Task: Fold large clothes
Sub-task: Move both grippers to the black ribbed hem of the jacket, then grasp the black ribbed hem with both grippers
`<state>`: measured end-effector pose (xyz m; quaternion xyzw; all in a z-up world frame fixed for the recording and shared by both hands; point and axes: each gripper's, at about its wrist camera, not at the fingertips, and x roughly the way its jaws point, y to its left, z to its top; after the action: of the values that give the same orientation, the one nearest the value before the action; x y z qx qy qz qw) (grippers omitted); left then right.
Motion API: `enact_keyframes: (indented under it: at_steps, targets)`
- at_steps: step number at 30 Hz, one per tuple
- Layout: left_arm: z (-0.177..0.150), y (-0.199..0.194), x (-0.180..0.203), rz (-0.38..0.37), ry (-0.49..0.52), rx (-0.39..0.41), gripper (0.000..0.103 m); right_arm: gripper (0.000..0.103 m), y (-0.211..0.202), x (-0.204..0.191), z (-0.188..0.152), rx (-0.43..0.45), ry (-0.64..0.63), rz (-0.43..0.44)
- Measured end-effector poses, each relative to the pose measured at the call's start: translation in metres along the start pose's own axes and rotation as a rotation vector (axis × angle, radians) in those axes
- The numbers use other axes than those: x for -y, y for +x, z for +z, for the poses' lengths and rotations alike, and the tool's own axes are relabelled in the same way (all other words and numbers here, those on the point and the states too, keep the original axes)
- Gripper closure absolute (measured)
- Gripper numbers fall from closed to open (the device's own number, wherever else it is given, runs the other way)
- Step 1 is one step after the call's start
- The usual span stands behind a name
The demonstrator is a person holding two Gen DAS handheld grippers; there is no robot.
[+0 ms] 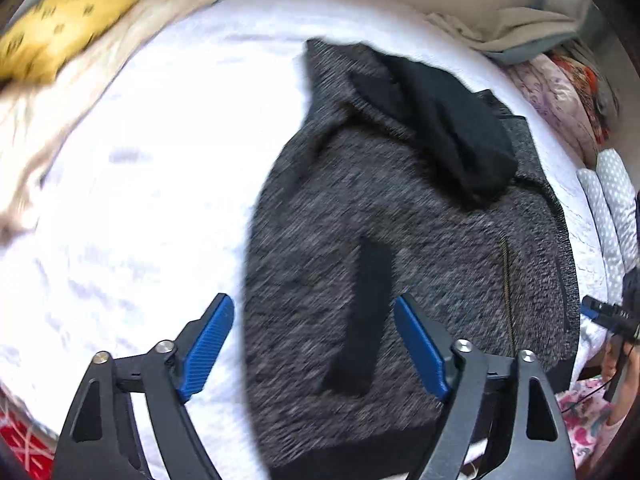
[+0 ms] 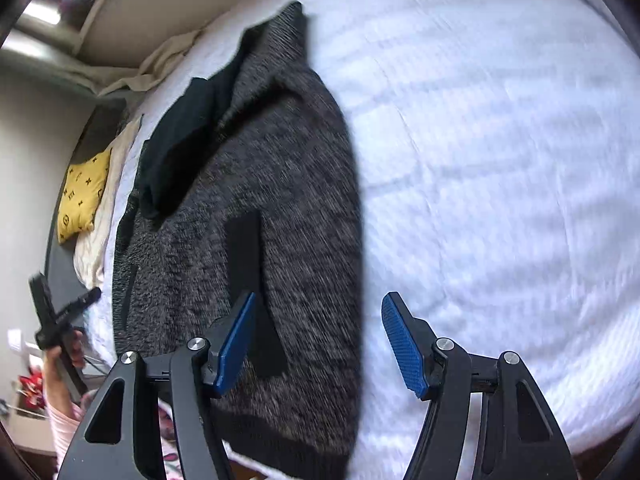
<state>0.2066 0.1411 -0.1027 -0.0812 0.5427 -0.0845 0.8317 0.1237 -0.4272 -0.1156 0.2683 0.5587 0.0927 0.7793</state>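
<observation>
A dark grey marled knit jacket (image 1: 400, 240) (image 2: 260, 152) lies flat on the white bedspread (image 1: 140, 200) (image 2: 500, 160). Its black hood (image 1: 448, 128) (image 2: 180, 148) is flopped over the chest, and a black pocket strip (image 1: 368, 312) (image 2: 244, 248) runs down the front. My left gripper (image 1: 314, 300) hovers open over the jacket's left side, its pads touching nothing. My right gripper (image 2: 320, 296) hovers open over the jacket's right edge, gripping nothing. Each view catches the other gripper at its edge, the right gripper (image 1: 608, 316) and the left gripper (image 2: 60, 316), each held in a hand.
A yellow patterned cushion (image 1: 60, 24) (image 2: 82, 196) and a crumpled beige sheet (image 1: 60, 120) lie at the head of the bed. Dotted pillows (image 1: 612, 208) and floral bedding (image 1: 560, 96) are stacked beside the bed. The bedspread stretches wide to the jacket's far side.
</observation>
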Motion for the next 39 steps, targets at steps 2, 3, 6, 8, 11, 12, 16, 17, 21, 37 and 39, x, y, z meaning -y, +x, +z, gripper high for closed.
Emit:
enact_keyframes:
  at_steps: [2,3,6,8,11,12,16,17,21,37,39]
  targets:
    - [-0.008,0.005,-0.016,-0.005,-0.038,-0.037,0.029,0.04,0.001,0.008,-0.009,-0.023,0.029,0.043]
    - [-0.012,0.008,-0.023,-0.014,-0.059,-0.055,0.03,0.04,0.002,0.011,-0.015,-0.037,0.046,0.08]
    - [-0.025,0.017,-0.038,-0.085,-0.13,-0.111,0.034,0.04,0.005,0.016,-0.026,-0.052,0.056,0.137]
    - [-0.031,0.022,-0.043,-0.143,-0.168,-0.143,0.038,0.04,0.007,0.016,-0.031,-0.056,0.043,0.157]
    - [-0.039,0.027,-0.044,-0.183,-0.184,-0.171,0.041,0.04,0.009,0.015,-0.034,-0.076,0.032,0.194]
    - [-0.042,0.028,-0.043,-0.189,-0.18,-0.173,0.041,0.04,0.009,0.016,-0.035,-0.08,0.031,0.202]
    - [-0.052,0.03,-0.043,-0.254,-0.196,-0.21,0.044,0.041,0.013,0.015,-0.038,-0.082,0.029,0.24]
    - [-0.055,0.03,-0.044,-0.261,-0.199,-0.217,0.047,0.041,0.014,0.017,-0.038,-0.086,0.037,0.251]
    - [-0.061,0.031,-0.041,-0.29,-0.194,-0.242,0.05,0.042,0.015,0.019,-0.041,-0.104,0.047,0.278]
    - [-0.073,0.042,-0.011,-0.364,-0.096,-0.31,0.071,0.045,0.036,-0.002,-0.052,-0.206,-0.005,0.381]
    - [-0.075,0.044,-0.009,-0.373,-0.102,-0.306,0.079,0.055,0.042,-0.007,-0.052,-0.225,-0.006,0.403]
